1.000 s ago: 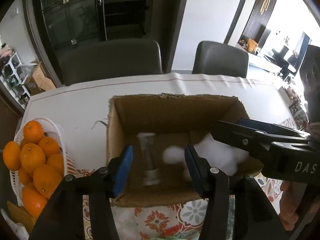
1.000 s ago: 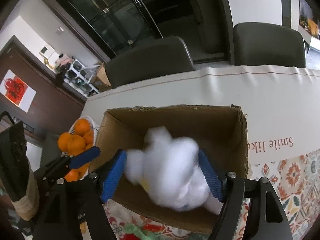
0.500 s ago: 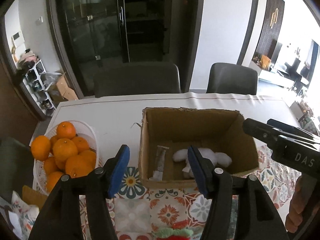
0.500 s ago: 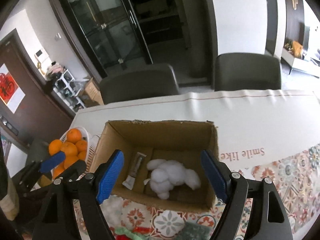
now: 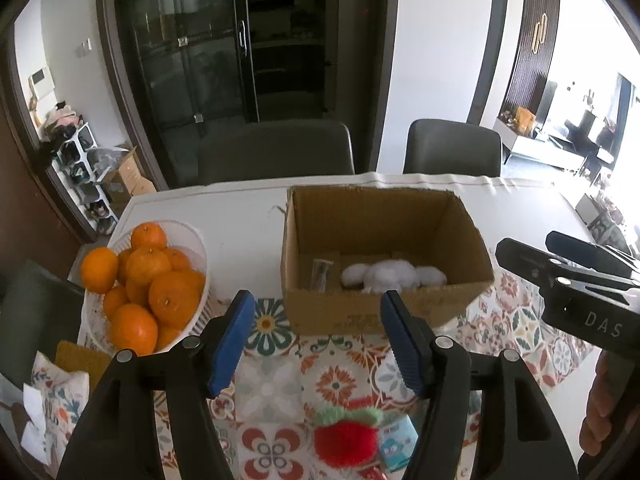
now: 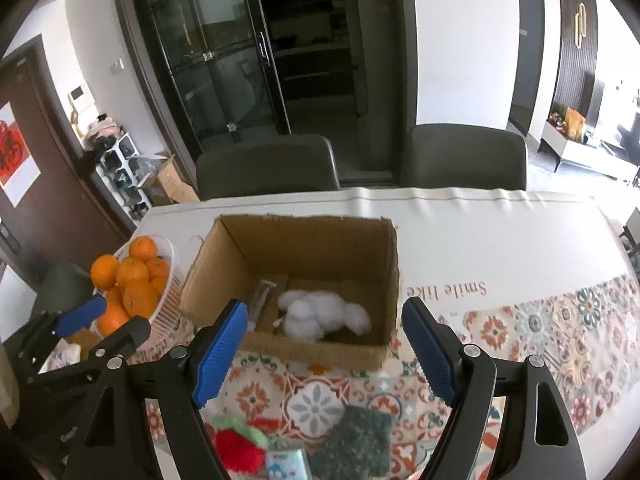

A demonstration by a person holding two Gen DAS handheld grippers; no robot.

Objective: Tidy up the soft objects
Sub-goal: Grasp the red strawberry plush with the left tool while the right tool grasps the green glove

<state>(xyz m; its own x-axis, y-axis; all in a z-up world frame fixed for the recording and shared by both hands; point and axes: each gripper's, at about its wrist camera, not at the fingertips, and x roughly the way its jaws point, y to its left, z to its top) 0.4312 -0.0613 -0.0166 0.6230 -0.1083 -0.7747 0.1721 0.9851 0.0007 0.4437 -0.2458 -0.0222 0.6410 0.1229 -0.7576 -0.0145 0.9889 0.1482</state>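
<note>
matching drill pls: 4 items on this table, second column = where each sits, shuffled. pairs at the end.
Items
1. white fluffy toy
2. oranges
3. red and green plush
4. dark green cloth

Places
A. white basket at the left
B. on the patterned mat, right of the plush
C. inside the cardboard box
D. on the patterned mat, near edge, in front of the box

Pairs: 1-C, 2-A, 3-D, 4-B

White plush lies inside cardboard box.
</note>
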